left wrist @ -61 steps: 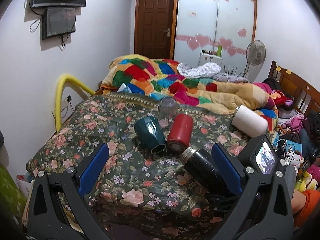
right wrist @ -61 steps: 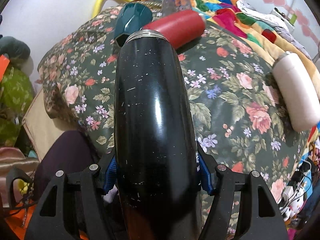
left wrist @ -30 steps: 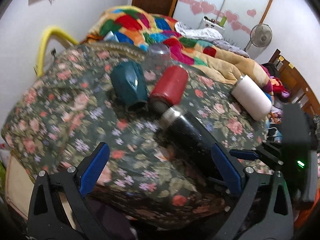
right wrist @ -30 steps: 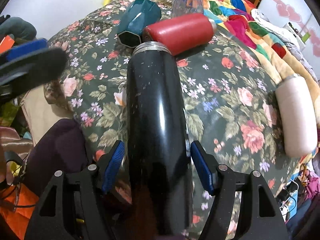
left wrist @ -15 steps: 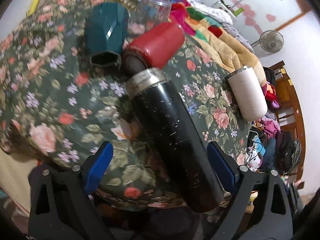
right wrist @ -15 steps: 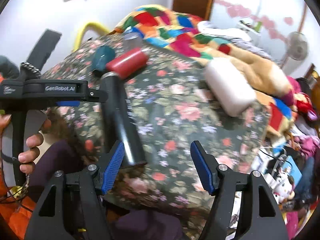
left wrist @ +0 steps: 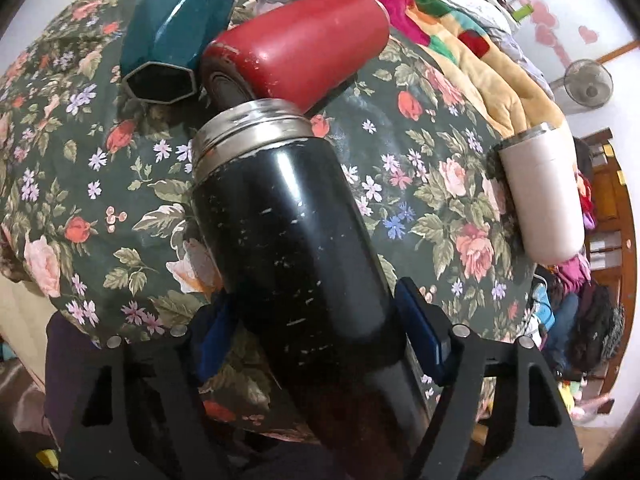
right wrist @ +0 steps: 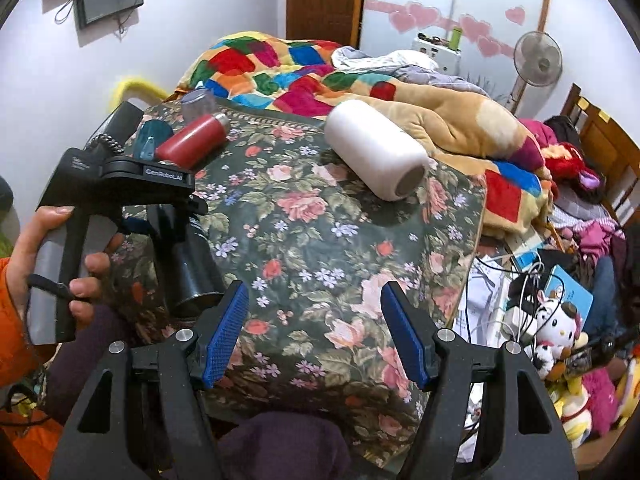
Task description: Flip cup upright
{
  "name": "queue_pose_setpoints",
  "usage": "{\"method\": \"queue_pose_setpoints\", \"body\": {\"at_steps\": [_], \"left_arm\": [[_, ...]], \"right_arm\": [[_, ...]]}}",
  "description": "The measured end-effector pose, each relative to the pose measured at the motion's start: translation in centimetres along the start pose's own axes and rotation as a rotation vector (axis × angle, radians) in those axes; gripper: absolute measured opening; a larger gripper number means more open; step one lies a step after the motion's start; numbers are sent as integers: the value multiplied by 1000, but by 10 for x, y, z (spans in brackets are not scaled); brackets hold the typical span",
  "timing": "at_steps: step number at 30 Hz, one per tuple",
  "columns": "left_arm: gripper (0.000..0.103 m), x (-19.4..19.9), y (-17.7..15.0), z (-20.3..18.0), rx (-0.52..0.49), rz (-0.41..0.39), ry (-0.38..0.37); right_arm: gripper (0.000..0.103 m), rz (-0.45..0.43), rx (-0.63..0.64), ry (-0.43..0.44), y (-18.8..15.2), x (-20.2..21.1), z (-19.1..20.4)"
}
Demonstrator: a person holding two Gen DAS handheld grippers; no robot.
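While the left gripper [left wrist: 316, 328] points along the floral quilt [left wrist: 420, 168], its blue pads pinch the black flask [left wrist: 288, 224], which lies between them, steel mouth toward the red cup [left wrist: 304, 52]. From the right wrist, the right gripper [right wrist: 314, 334] hovers spread and empty beside the flask [right wrist: 192, 260].

Behind your floral bedspread [right wrist: 320, 240], 1 patchwork quilt [right wrist: 280, 68] lies heaped; 1 standing fan [right wrist: 538, 60] faces the heart-decorated wardrobe [right wrist: 452, 0].
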State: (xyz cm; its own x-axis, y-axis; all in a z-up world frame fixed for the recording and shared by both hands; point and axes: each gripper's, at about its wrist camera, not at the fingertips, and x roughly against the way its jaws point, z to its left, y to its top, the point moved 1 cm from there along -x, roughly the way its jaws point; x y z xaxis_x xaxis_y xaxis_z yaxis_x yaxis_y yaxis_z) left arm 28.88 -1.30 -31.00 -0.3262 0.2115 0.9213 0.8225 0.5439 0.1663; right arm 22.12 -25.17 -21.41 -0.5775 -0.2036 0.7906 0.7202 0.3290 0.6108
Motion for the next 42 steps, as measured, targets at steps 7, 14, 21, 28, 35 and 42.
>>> {"method": "queue_pose_setpoints", "body": {"at_steps": [7,14,21,28,35,42], "left_arm": [[74,8,-21,-5,-103,-49,70],[71,40,-39,-21,-313,-185,106],[66,99,-47,-40,-416,-329,36],[63,140,-48,-63,-508,-502,30],[63,152,-35,-75,-552,-573,26],[63,123,-28,-74,-571,-509,52]], "right_arm": [[65,-7,-11,-14,-6,3,-6],[65,-38,-42,-8,-7,10,-5],[65,-75,-43,3,2,20,1],[65,-112,-49,7,14,26,4],[65,-127,-72,15,22,25,3],[65,-121,-73,20,23,21,5]]}}
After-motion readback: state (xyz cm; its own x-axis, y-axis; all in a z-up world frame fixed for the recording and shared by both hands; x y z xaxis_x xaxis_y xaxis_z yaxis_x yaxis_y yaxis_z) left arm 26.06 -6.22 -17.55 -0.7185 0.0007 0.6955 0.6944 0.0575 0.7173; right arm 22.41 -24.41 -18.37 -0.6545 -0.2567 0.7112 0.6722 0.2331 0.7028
